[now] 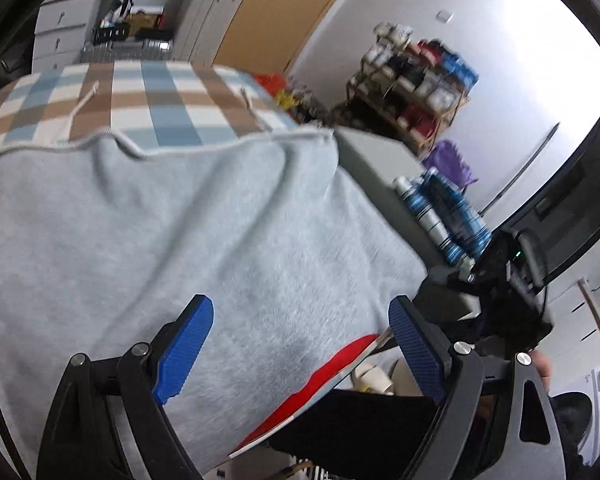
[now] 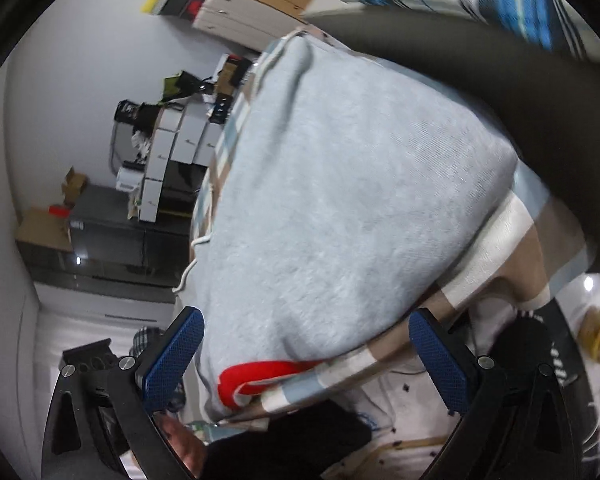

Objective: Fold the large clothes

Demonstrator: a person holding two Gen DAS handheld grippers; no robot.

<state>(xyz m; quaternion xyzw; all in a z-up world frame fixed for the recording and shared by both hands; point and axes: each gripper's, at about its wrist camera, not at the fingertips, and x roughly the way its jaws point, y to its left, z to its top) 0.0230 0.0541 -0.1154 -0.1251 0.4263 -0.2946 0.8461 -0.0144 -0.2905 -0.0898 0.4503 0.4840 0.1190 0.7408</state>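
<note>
Across the middle of the left wrist view lies the light grey fleece garment [image 1: 172, 224], spread flat on a checked cloth [image 1: 152, 100] of blue, brown and cream squares. Its long axis runs from the lower left of the frame toward the upper right, and its corded far hem crosses the frame just below the checks. A red patch [image 1: 332, 368] shows at its near right edge. In the right wrist view the same garment [image 2: 340, 200] runs from the lower centre up toward the upper middle, narrowing there, with the red patch [image 2: 260, 376] at its near end and a white cord along its left edge.

The left gripper [image 1: 300, 344] hangs over the near part of the garment, its blue pads [image 1: 184, 352] wide apart and nothing between them. The right gripper [image 2: 306, 360] also stands with pads [image 2: 172, 364] well apart, astride the garment's near end without pressing on it; it shows as a dark blurred shape [image 1: 512, 280] at the right of the left wrist view.

Beyond the cloth, white drawer units [image 1: 60, 28] stand upper left and a cluttered wooden shelf [image 1: 412, 80] upper right. Blue and white bottles [image 1: 440, 208] sit blurred at the right.
</note>
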